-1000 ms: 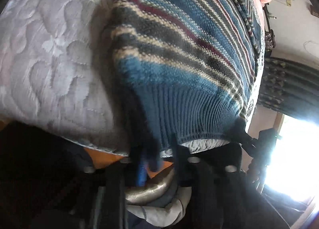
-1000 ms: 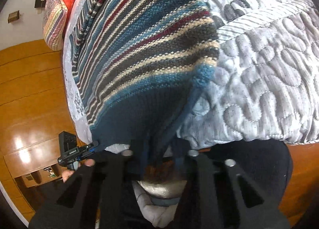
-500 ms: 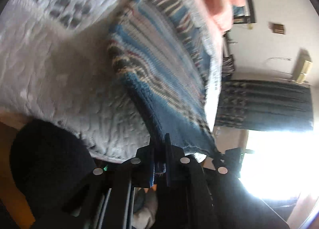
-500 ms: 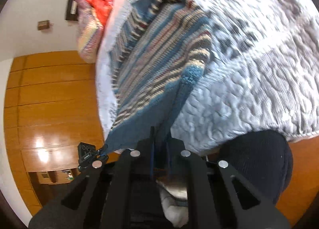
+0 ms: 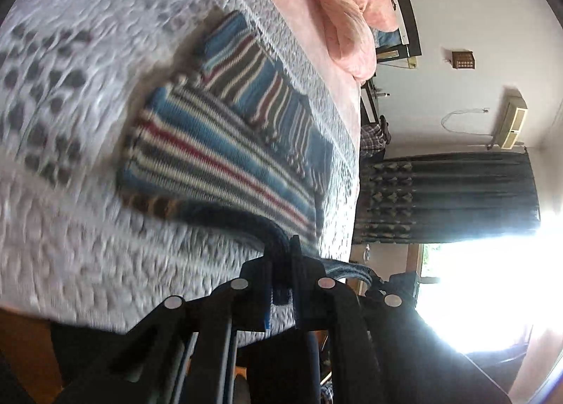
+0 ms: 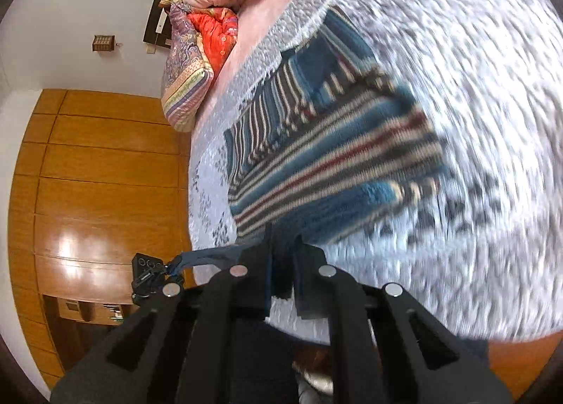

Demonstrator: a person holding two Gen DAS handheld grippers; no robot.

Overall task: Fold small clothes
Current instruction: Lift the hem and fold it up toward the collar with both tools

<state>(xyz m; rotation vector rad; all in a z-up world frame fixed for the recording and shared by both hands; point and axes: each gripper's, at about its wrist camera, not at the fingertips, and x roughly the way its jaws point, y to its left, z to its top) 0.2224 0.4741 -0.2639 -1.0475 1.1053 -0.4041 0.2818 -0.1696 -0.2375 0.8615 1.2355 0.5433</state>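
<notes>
A small knitted sweater with blue, dark, cream and red stripes lies on the grey quilted bed. Its dark blue ribbed hem is lifted off the quilt toward me. My left gripper is shut on one corner of that hem. In the right wrist view the same sweater spreads away from my right gripper, which is shut on the hem's other corner. The hem stretches between the two grippers. A sleeve lies folded across the far part of the sweater. Both views are blurred by motion.
Pink bedding and a red patterned quilt are piled at the far end of the bed. A wooden cabinet stands beside the bed. Dark curtains and a bright window are on the other side.
Both grippers have lifted and carried the hem forward over the bed. The sweater, which filled the views a second ago, now lies farther off and its lower part is raised.
</notes>
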